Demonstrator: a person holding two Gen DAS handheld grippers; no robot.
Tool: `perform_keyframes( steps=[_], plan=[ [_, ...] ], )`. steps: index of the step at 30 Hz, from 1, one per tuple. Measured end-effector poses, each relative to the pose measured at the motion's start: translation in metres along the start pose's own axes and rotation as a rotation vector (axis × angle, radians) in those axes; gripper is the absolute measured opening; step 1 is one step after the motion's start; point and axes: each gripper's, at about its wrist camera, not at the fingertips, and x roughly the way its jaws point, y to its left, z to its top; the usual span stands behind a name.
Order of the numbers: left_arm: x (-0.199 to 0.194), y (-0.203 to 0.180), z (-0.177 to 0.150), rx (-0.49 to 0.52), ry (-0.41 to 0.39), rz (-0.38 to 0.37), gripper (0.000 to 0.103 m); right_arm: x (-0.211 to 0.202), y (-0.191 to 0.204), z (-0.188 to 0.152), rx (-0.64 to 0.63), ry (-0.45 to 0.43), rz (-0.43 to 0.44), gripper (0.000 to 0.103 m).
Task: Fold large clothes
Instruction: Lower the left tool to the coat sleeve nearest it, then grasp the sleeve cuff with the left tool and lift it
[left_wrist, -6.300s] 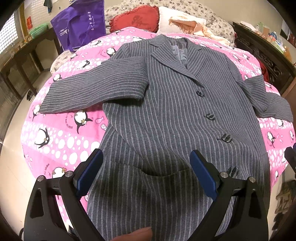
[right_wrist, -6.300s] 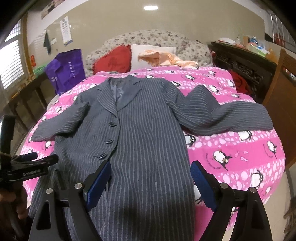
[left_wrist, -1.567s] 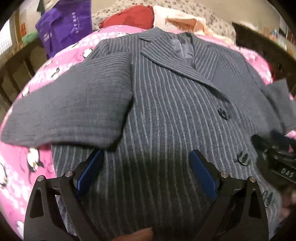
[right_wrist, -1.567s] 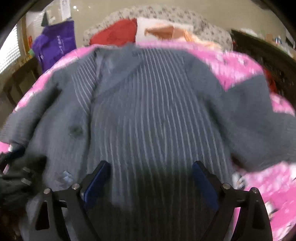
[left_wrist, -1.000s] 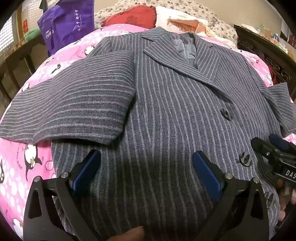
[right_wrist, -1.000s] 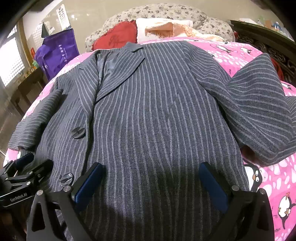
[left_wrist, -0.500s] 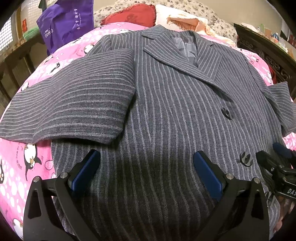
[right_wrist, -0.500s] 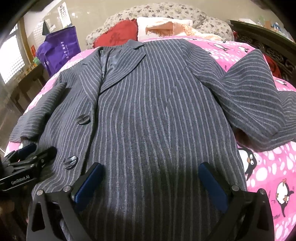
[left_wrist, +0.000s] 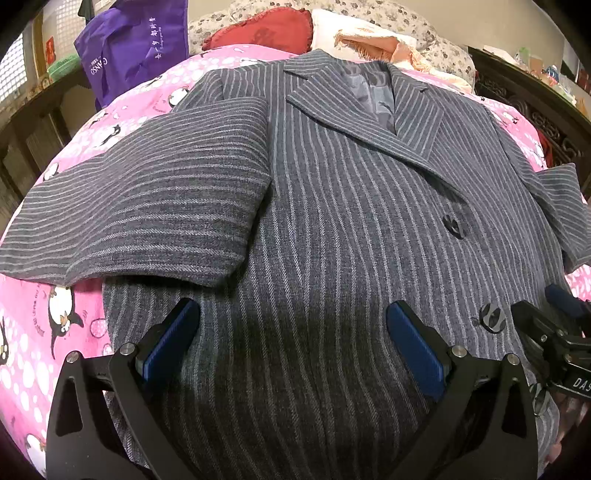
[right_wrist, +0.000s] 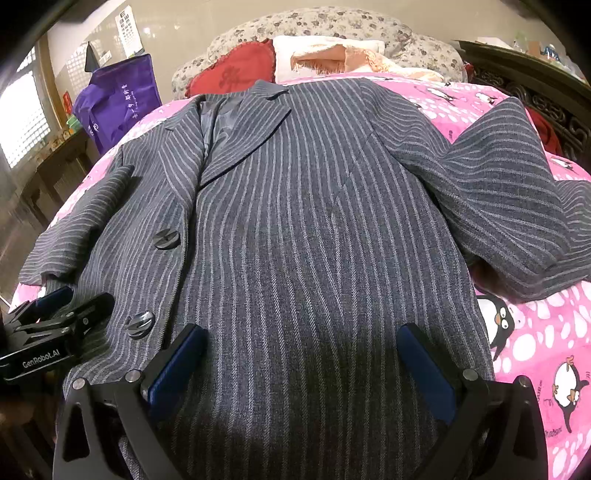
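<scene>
While both of my tools hover low over the grey pinstriped wool coat (left_wrist: 332, 206), I see it lying front-up and buttoned on the pink penguin-print bedspread (left_wrist: 44, 332), collar toward the pillows. My left gripper (left_wrist: 291, 332) has its 2 blue-padded fingers (left_wrist: 171, 338) spread wide, gripping nothing, above the coat's lower front on the side of the folded-in sleeve (left_wrist: 147, 206), which lies flat across the coat's chest edge. My right gripper (right_wrist: 303, 354) is just as wide and also empty, over the coat's lower front beyond the row of dark round buttons (right_wrist: 166, 239); the other sleeve (right_wrist: 517, 221) lies loosely bent outward from the coat onto the bedspread. Beyond the coat's collar I see a red heart-shaped cushion (right_wrist: 236, 74) and a white pillow draped with peach fabric (right_wrist: 332, 55). Off the coat's folded-sleeve side stands a purple printed tote bag (left_wrist: 136, 40).
</scene>
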Motion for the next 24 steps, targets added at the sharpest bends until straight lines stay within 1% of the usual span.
perform_keyframes(
  steps=[11,14,16,17,19,20,21,22,24],
  plan=[
    [0.000,0.000,0.000,0.000,0.000,-0.001,0.103,-0.001,0.001,0.000,0.001,0.000,0.002,0.103],
    [-0.002,0.002,0.000,-0.003,0.000,-0.017,0.103,-0.001,0.000,0.000,0.004,0.000,0.008,0.103],
    [-0.011,0.006,-0.001,-0.002,0.017,-0.052,0.102,0.000,-0.001,0.001,0.008,0.002,0.014,0.103],
    [-0.021,0.013,0.000,-0.016,0.011,-0.079,0.102,-0.001,-0.002,0.001,0.008,0.002,0.015,0.103],
    [-0.050,0.036,0.003,-0.053,-0.056,-0.123,0.102,-0.001,-0.001,0.001,0.007,0.001,0.015,0.103],
    [-0.068,0.057,0.006,-0.081,-0.106,-0.122,0.102,-0.001,-0.002,0.000,0.008,-0.001,0.015,0.103],
    [-0.079,0.075,0.008,-0.107,-0.137,-0.109,0.102,-0.001,-0.002,0.000,0.007,-0.002,0.015,0.103],
    [-0.088,0.098,0.010,-0.141,-0.162,-0.097,0.102,-0.001,-0.002,0.001,0.007,-0.002,0.015,0.103],
    [-0.094,0.146,0.012,-0.212,-0.182,-0.075,0.102,-0.001,-0.002,0.001,0.008,-0.003,0.016,0.103]
  ],
)
